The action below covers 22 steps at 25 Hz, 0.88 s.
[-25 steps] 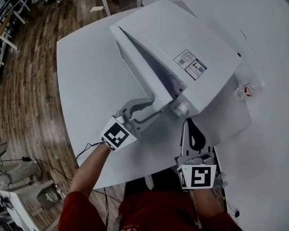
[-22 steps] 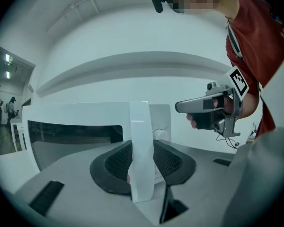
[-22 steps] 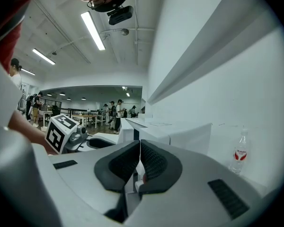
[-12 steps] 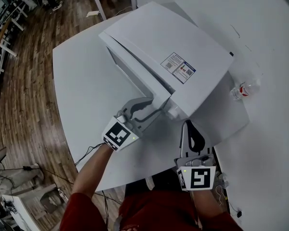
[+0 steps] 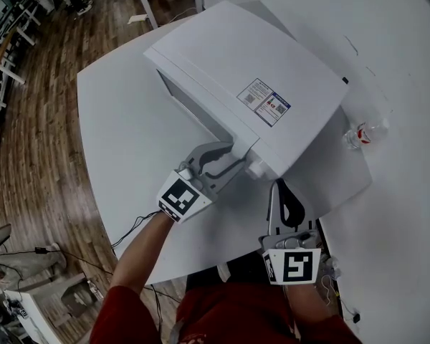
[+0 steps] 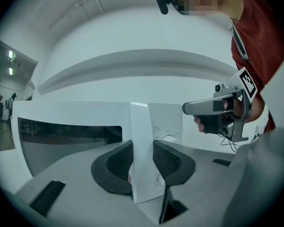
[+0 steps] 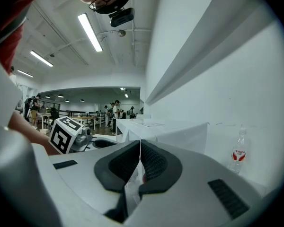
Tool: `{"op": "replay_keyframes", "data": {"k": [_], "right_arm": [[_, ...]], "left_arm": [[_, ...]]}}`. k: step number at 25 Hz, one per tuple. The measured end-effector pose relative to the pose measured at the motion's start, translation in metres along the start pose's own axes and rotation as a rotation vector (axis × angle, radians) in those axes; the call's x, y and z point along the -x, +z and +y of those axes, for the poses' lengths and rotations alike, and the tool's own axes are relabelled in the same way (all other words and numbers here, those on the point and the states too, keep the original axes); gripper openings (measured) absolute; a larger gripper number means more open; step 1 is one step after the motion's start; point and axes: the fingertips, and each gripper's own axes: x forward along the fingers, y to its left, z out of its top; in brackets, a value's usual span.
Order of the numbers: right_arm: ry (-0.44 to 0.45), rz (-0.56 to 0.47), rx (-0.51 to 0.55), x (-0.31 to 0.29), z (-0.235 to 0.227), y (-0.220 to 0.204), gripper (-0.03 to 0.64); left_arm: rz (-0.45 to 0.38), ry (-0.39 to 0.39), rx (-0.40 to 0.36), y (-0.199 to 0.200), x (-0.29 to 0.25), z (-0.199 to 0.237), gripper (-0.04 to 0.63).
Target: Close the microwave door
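A white microwave (image 5: pixel 258 70) stands on the white table (image 5: pixel 122 142). Its door (image 5: pixel 193 110) lies almost flush against the body. My left gripper (image 5: pixel 233 153) is shut on the door's free edge (image 6: pixel 141 141); the black pads (image 6: pixel 118 162) press on both sides of it. The dark door window (image 6: pixel 66 131) runs off to the left, and the control panel with a knob (image 6: pixel 166 126) sits just right of the edge. My right gripper (image 5: pixel 280 186) hangs shut and empty at the microwave's near right corner, its pads (image 7: pixel 154 162) closed together.
A small water bottle (image 5: pixel 362 133) with a red label stands on the table right of the microwave, also in the right gripper view (image 7: pixel 239 152). A white wall rises behind. Wooden floor and other tables lie to the left, with people far off.
The door has swung from ajar to nearly flush, with my left gripper moving along on its edge. The opening into the cavity no longer shows. My right gripper has stayed put.
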Motion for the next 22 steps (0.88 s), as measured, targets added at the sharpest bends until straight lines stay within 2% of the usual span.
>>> {"op": "replay_keyframes", "data": {"k": [7, 12, 16, 19, 22], "right_arm": [[0.0, -0.007, 0.0, 0.001, 0.005, 0.006, 0.028], [0.017, -0.026, -0.001, 0.0, 0.015, 0.016, 0.028], [0.058, -0.041, -0.006, -0.006, 0.035, 0.026, 0.028], [0.097, -0.061, -0.011, -0.011, 0.055, 0.035, 0.028], [0.139, -0.084, -0.015, -0.015, 0.077, 0.048, 0.028]], "left_arm": [[0.01, 0.014, -0.011, -0.003, 0.002, -0.002, 0.144], [-0.02, 0.081, 0.024, 0.006, 0.021, 0.001, 0.144], [-0.046, 0.189, 0.068, 0.021, 0.052, 0.011, 0.143], [-0.005, 0.3, 0.077, 0.025, 0.082, 0.019, 0.13], [-0.009, 0.425, 0.102, 0.035, 0.12, 0.027, 0.095]]}}
